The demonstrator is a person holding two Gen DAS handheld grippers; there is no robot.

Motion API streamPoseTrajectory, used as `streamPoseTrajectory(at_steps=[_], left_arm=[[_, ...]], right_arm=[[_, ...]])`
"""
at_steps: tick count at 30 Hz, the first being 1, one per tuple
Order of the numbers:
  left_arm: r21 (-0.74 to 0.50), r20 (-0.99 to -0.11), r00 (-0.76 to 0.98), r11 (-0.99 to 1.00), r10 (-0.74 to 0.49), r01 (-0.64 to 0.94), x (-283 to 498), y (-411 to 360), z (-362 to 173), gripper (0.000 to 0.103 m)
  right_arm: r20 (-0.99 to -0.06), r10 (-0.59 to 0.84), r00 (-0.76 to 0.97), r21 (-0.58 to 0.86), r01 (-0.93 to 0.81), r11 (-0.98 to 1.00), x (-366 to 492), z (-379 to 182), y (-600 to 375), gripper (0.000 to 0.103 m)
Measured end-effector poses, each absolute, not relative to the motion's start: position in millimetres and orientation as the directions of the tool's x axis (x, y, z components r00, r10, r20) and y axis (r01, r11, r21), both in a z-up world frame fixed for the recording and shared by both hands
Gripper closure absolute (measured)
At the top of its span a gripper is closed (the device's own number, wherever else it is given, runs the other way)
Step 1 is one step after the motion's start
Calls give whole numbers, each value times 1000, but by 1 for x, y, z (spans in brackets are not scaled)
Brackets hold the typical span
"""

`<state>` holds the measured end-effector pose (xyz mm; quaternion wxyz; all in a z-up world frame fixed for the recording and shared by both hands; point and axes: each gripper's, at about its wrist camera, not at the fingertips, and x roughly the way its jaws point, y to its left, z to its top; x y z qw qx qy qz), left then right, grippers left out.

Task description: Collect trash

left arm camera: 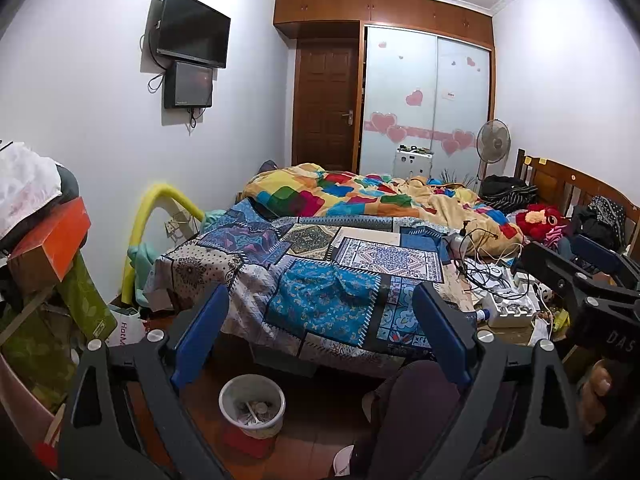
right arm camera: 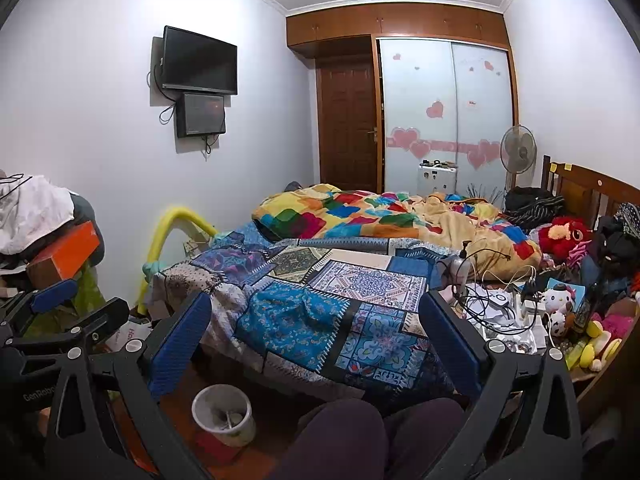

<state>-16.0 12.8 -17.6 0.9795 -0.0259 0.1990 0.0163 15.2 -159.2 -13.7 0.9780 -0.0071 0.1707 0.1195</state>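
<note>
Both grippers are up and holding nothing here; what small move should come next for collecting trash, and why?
Probably swing the right gripper toward the cluttered bed corner. Both it and the left gripper are open and hold nothing. The trash bin sits on the floor below the bed's edge and already holds some litter. That corner's cables, boxes and toys seem likeliest to hide scraps, though none is clearly identifiable.
</note>
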Motion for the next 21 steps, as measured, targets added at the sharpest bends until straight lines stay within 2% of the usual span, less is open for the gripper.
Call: streamPoseTrajectory(at_steps=[21], left_arm=[[-40,-375,927,998,25,-43,-21,7,-15,9]], right_arm=[[-337,231,913,27,-236,971,15,-14,-159,0]])
